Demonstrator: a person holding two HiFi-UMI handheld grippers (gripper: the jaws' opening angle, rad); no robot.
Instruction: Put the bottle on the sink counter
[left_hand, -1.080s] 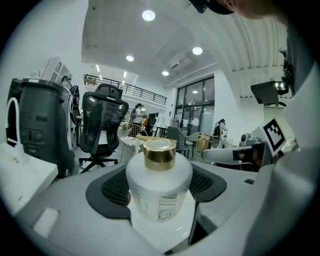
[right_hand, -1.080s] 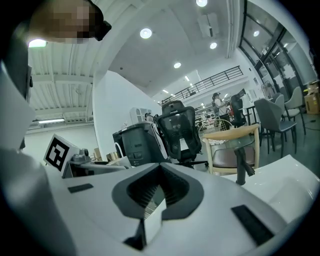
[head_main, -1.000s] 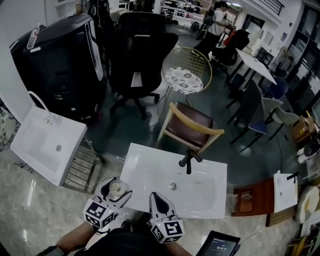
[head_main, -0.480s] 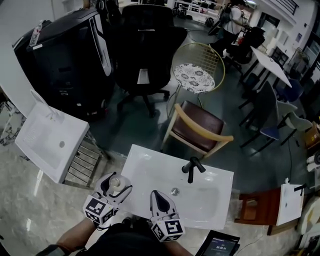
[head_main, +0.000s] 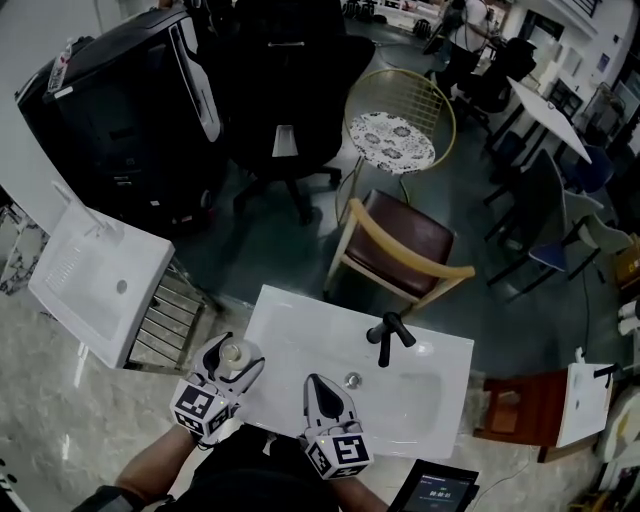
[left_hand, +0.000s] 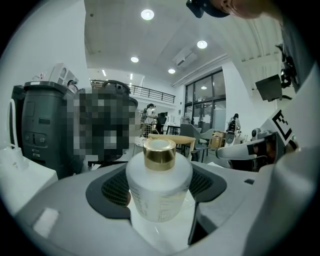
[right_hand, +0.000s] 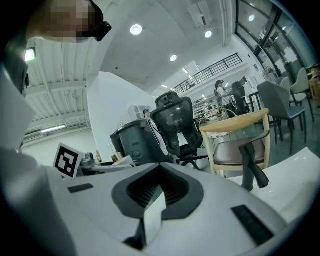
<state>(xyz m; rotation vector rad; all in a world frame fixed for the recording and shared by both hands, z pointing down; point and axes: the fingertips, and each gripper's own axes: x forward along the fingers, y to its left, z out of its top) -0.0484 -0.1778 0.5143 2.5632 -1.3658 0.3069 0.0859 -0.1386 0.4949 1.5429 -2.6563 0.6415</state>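
Two tongs sit low in the head view. Left tongs (head_main: 236, 356) clenched on the bottle (left_hand: 159, 187), which has a white body and gold cap and stands upright at the near-left corner of the white sink counter (head_main: 300, 335). Cannot tell if it touches the counter. Right tongs (right_hand: 159, 195) pinched together with nothing between, over the counter's near edge. Black faucet (head_main: 386, 338) on the far side of the basin, well apart from the bottle.
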